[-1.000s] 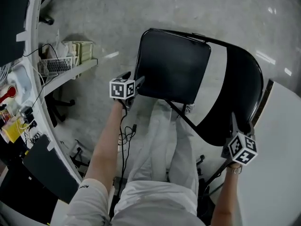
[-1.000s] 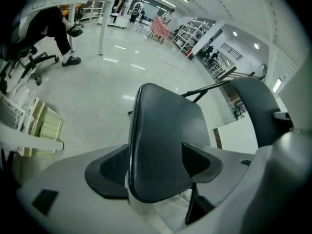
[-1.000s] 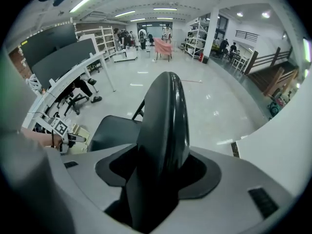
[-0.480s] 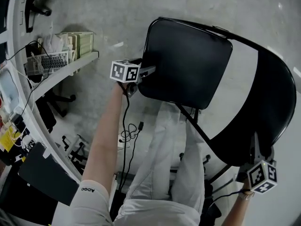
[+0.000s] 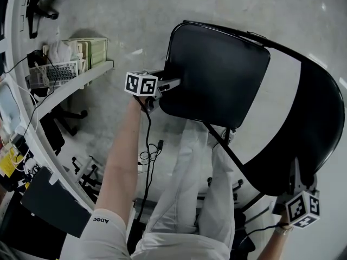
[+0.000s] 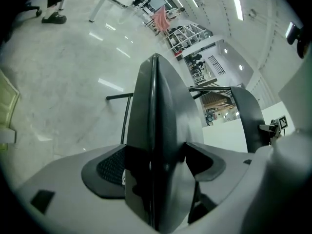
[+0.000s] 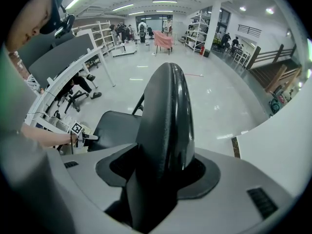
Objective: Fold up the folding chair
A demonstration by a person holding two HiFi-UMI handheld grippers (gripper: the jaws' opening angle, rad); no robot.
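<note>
Chair seat (image 5: 217, 69) edge sits in L claw (image 5: 169, 84), just opened wider; R claw (image 5: 296, 177) still grips backrest (image 5: 320, 123).

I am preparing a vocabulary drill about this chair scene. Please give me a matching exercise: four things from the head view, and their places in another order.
Things:
1 seat
2 backrest
3 keyboard
4 cable

Places:
A on the shelf at the left
B between the jaws of the right gripper
C just beyond the person's legs
D hanging beside the person's left arm

Pairs: 1-C, 2-B, 3-A, 4-D
</note>
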